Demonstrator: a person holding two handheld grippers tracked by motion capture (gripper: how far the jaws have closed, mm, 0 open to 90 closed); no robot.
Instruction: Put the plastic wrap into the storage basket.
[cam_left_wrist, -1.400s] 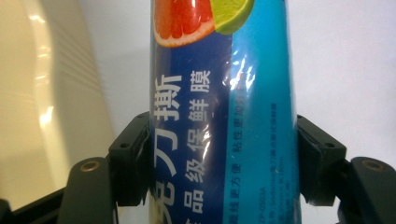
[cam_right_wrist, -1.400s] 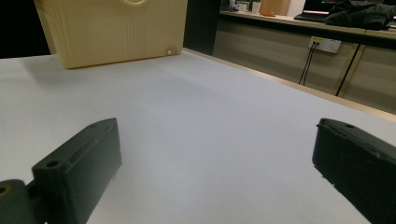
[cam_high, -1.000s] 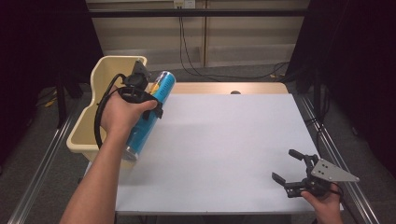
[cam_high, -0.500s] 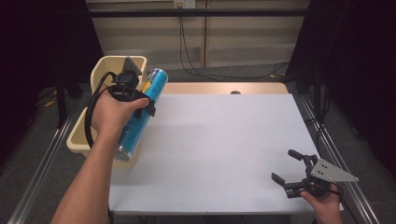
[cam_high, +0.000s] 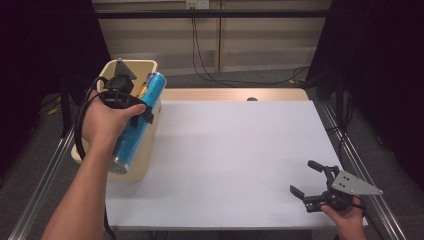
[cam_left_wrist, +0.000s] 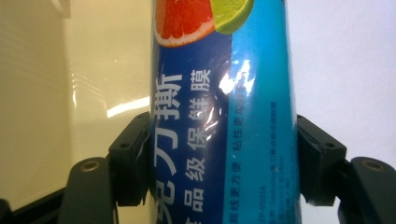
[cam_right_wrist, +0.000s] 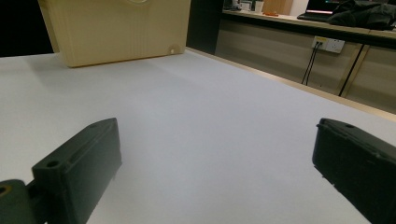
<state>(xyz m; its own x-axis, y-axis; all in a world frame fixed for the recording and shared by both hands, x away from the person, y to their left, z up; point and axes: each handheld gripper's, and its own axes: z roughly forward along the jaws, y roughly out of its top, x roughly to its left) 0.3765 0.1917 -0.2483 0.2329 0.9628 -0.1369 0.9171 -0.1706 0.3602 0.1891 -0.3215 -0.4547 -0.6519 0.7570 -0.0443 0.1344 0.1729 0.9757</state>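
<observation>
- The left gripper (cam_high: 131, 102) is clamped across the middle of a blue tube (cam_high: 136, 127); the left gripper view shows both jaws pressed against the tube's (cam_left_wrist: 224, 116) printed wrap.
- Over the last second the left hand (cam_high: 102, 122) has carried the tube leftward, off the white table (cam_high: 235, 160) and over the near end of the beige bin (cam_high: 145, 165) at the table's left edge.
- The tube hangs tilted, its capped end lowest, above the bin rather than inside it.
- My guess: it is about to be dropped into the bin.
- The right gripper (cam_high: 312, 190) sits at the table's near right corner, jaws spread wide with nothing between them, unmoved.
</observation>
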